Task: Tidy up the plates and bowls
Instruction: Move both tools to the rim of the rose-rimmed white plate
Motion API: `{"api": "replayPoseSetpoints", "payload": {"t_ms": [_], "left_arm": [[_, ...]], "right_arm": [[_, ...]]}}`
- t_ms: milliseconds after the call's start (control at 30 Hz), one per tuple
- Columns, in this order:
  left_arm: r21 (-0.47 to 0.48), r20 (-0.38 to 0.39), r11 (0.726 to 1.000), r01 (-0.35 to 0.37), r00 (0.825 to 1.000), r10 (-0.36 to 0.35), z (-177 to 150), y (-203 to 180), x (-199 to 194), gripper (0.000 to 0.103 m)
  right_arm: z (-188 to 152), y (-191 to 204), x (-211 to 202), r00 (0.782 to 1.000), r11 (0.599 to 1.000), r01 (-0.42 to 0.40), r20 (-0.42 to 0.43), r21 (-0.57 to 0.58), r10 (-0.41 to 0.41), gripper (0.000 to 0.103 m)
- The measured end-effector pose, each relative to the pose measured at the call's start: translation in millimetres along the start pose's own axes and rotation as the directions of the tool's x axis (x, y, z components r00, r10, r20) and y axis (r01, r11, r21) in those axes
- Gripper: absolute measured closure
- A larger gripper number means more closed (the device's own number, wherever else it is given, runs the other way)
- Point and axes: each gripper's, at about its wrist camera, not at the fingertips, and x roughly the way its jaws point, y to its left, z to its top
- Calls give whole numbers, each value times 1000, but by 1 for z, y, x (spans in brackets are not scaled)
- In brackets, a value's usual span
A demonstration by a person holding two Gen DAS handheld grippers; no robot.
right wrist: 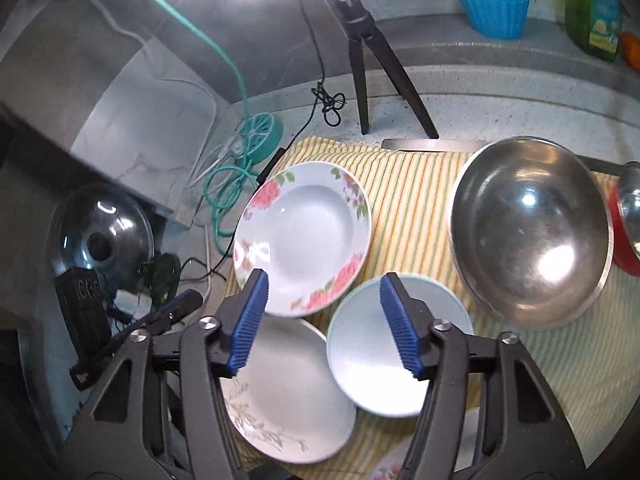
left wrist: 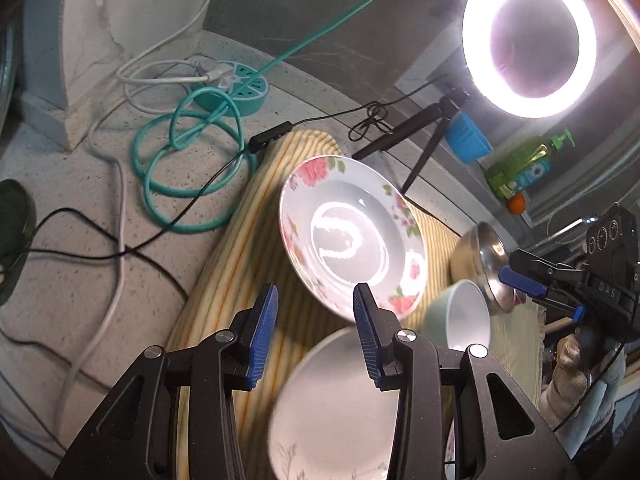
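Both grippers, left and right, gape wide, empty, above the striped cloth bearing the floral plate.

Speckled stone countertop — lit by a ring light

A marble-patterned wall panel is seen at the left; a striped yellow cloth is spread over the counter.

Glossy glazed rose plate gleaming ahead of the jaws, polished steel bowl shining to their right, ribbed striped cloth lying matt beneath, speckled stone counter showing rough at left
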Motion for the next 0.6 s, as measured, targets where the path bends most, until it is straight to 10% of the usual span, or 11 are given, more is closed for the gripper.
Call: {"api": "replayPoseSetpoints", "payload": {"t_ms": [600], "left_arm": [[-68, -92, 997, 27, 995, -33, 39, 24, 64, 74]], "right_arm": [[56, -17, 99, 979, 987, 161, -122, -21, -163, 66]]}}
